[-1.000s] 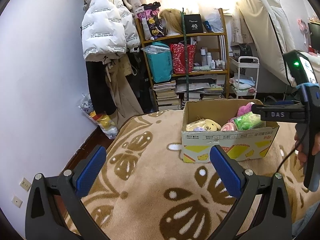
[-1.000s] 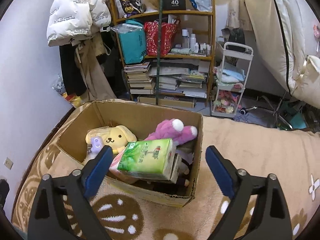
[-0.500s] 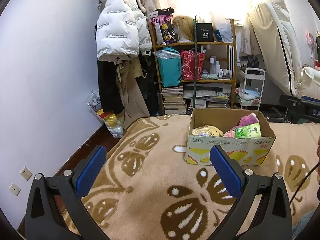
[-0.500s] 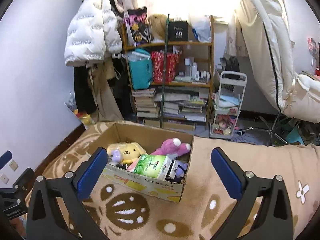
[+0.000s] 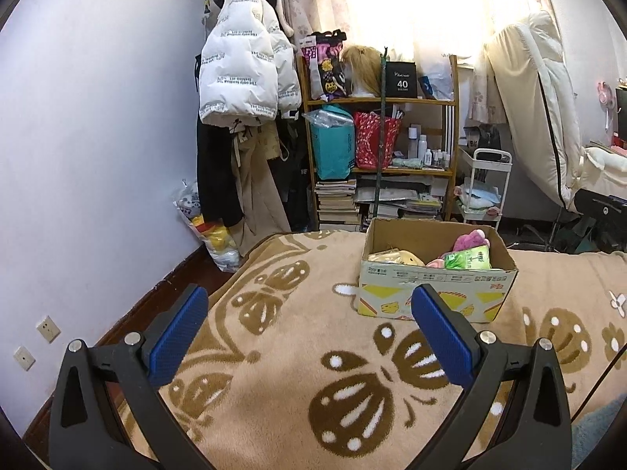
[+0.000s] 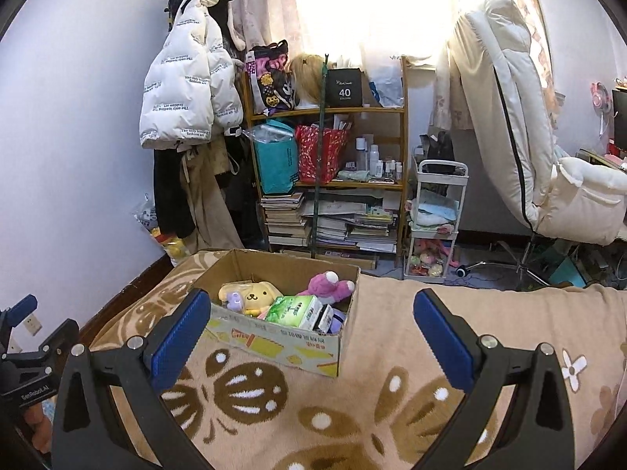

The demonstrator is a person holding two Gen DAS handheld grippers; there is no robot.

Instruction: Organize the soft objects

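A cardboard box [image 5: 437, 290] [image 6: 274, 337] stands on the tan patterned blanket [image 5: 294, 352] [image 6: 372, 391]. Inside lie a yellow dog plush [image 6: 254, 295] [image 5: 395, 257], a purple plush [image 6: 327, 284] [image 5: 472, 239] and a green tissue pack [image 6: 292, 309] [image 5: 468, 257]. My left gripper [image 5: 309, 327] hovers open over the blanket, well short of the box and to its left. My right gripper [image 6: 311, 331] is open too, held back from the box, with nothing between its blue pads. The left gripper's tool [image 6: 23, 352] shows at the right wrist view's left edge.
A wooden shelf [image 5: 380, 137] [image 6: 329, 149] packed with bags, bottles and books stands behind the bed. A white puffer jacket [image 5: 243, 74] [image 6: 188, 90] hangs on the left wall. A white cart [image 6: 435, 219] and a cream reclining chair [image 6: 529, 137] stand at the right.
Both grippers have pulled back and up from the box, which now looks smaller and farther. The right gripper left the left wrist view. Both stayed open.
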